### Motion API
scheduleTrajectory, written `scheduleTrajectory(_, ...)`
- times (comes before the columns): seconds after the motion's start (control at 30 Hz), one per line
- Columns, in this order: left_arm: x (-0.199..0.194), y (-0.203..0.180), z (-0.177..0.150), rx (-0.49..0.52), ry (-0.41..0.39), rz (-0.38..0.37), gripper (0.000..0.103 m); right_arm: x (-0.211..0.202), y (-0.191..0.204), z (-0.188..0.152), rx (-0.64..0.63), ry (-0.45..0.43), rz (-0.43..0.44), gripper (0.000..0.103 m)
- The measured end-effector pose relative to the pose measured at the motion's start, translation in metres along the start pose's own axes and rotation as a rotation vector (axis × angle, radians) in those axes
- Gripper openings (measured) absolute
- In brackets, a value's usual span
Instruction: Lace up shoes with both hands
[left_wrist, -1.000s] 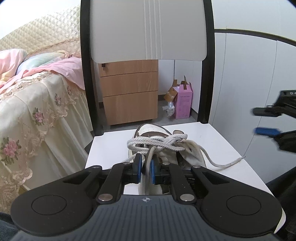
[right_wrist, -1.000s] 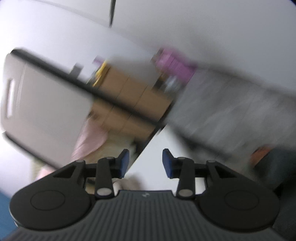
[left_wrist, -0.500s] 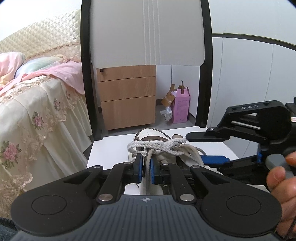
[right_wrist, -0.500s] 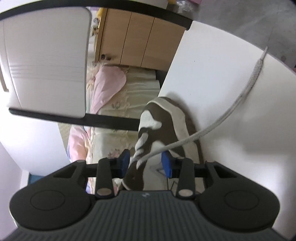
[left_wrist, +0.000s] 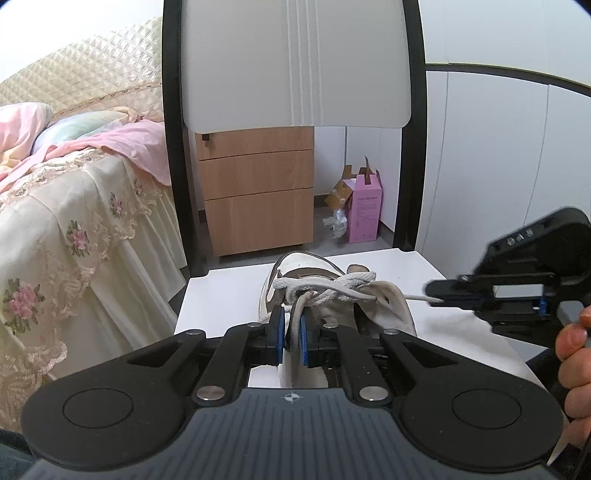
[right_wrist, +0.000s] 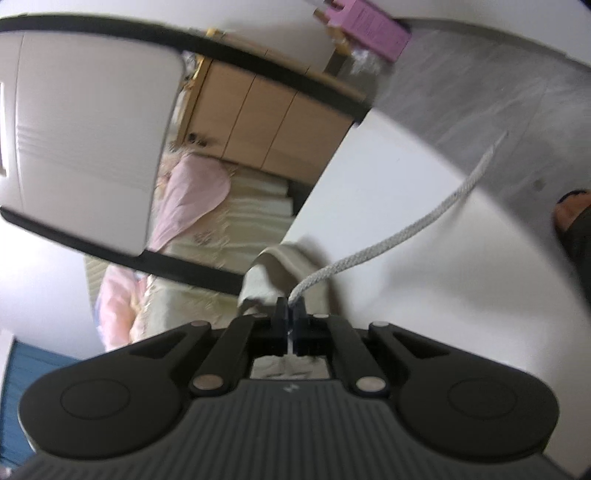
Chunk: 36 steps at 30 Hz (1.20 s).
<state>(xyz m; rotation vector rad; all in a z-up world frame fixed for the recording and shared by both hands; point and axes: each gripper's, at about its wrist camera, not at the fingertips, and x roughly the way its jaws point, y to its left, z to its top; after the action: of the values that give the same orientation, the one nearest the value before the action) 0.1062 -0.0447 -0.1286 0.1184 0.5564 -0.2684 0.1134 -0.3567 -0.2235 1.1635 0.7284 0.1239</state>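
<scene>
Left gripper (left_wrist: 291, 334): clenched on a lace (left_wrist: 295, 314). Right gripper (right_wrist: 290, 314): clamped on the other lace end (right_wrist: 388, 245). The shoe (left_wrist: 332, 291) rests on the white seat (left_wrist: 221, 295), between both grippers.

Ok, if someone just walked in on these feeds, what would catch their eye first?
Probably the shoe on the white chair seat, its white laces bunched in a loose tangle over the tongue. Next, both tools pinching lace: the left hand-held gripper shut on one strand at the near end, the right hand-held gripper clamped on the other lace end, which trails off across the seat.
</scene>
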Motion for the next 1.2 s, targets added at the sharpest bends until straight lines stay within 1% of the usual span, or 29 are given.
scheduleTrajectory(0.03,0.0,0.0,0.0,-0.002,0.0,-0.002,0.01,-0.003,-0.003,0.002,-0.004,-0.009,-0.019,0.003)
scheduleTrajectory(0.1,0.001,-0.001,0.001,-0.001,0.0,-0.001,0.01,-0.007,-0.005,0.005,-0.039,0.0,-0.053,0.003)
scheduleTrajectory(0.17,0.001,-0.003,0.001,0.003,-0.001,0.002,0.01,-0.008,-0.008,0.003,-0.051,0.008,-0.055,0.003)
scheduleTrajectory(0.23,0.001,-0.003,0.001,0.006,-0.003,0.003,0.01,-0.011,-0.013,0.004,-0.026,0.023,-0.042,0.003)
scheduleTrajectory(0.3,0.001,-0.002,0.001,0.003,-0.002,0.002,0.01,-0.013,-0.017,0.005,0.004,0.032,-0.036,0.007)
scheduleTrajectory(0.33,0.001,-0.001,0.001,-0.001,-0.001,0.0,0.011,-0.015,-0.017,0.006,0.0,0.025,-0.043,0.008)
scheduleTrajectory(0.4,-0.001,0.001,0.002,-0.014,-0.003,-0.01,0.011,-0.022,-0.015,0.006,-0.016,0.01,-0.061,0.008)
scheduleTrajectory(0.47,-0.005,0.003,0.004,-0.035,0.001,-0.029,0.012,-0.026,-0.007,0.004,-0.07,0.004,-0.078,0.008)
scheduleTrajectory(0.5,-0.007,0.005,0.006,-0.05,0.005,-0.041,0.013,-0.028,-0.003,0.002,-0.094,0.002,-0.083,0.01)
scheduleTrajectory(0.53,-0.009,0.007,0.007,-0.065,0.008,-0.053,0.017,-0.03,0.0,0.001,-0.117,-0.004,-0.095,0.013)
scheduleTrajectory(0.57,-0.011,0.011,0.008,-0.098,0.011,-0.073,0.021,-0.033,0.004,-0.002,-0.149,-0.019,-0.116,0.026)
scheduleTrajectory(0.6,-0.013,0.017,0.009,-0.141,0.012,-0.092,0.03,-0.035,0.008,-0.004,-0.181,-0.035,-0.132,0.032)
scheduleTrajectory(0.63,-0.015,0.022,0.01,-0.184,0.013,-0.112,0.039,-0.038,0.013,-0.006,-0.214,-0.052,-0.141,0.032)
scheduleTrajectory(0.7,-0.016,0.036,0.01,-0.285,0.002,-0.146,0.046,-0.046,0.022,-0.009,-0.273,-0.092,-0.143,0.033)
scheduleTrajectory(0.77,-0.011,0.051,0.009,-0.395,0.024,-0.183,0.048,-0.053,0.032,-0.014,-0.334,-0.12,-0.142,0.035)
scheduleTrajectory(0.83,-0.001,0.069,0.005,-0.539,0.066,-0.251,0.053,-0.054,0.039,-0.02,-0.377,-0.129,-0.133,0.039)
scheduleTrajectory(0.9,0.009,0.083,-0.002,-0.675,0.103,-0.319,0.055,-0.052,0.045,-0.028,-0.407,-0.12,-0.118,0.041)
scheduleTrajectory(0.93,0.014,0.089,-0.005,-0.739,0.117,-0.35,0.058,-0.05,0.047,-0.031,-0.417,-0.115,-0.115,0.041)
scheduleTrajectory(1.0,0.021,0.096,-0.013,-0.842,0.131,-0.393,0.06,-0.046,0.05,-0.037,-0.434,-0.102,-0.113,0.041)
scheduleTrajectory(1.2,0.043,0.114,-0.031,-1.074,0.151,-0.453,0.065,-0.035,0.06,-0.05,-0.47,-0.079,-0.119,0.041)
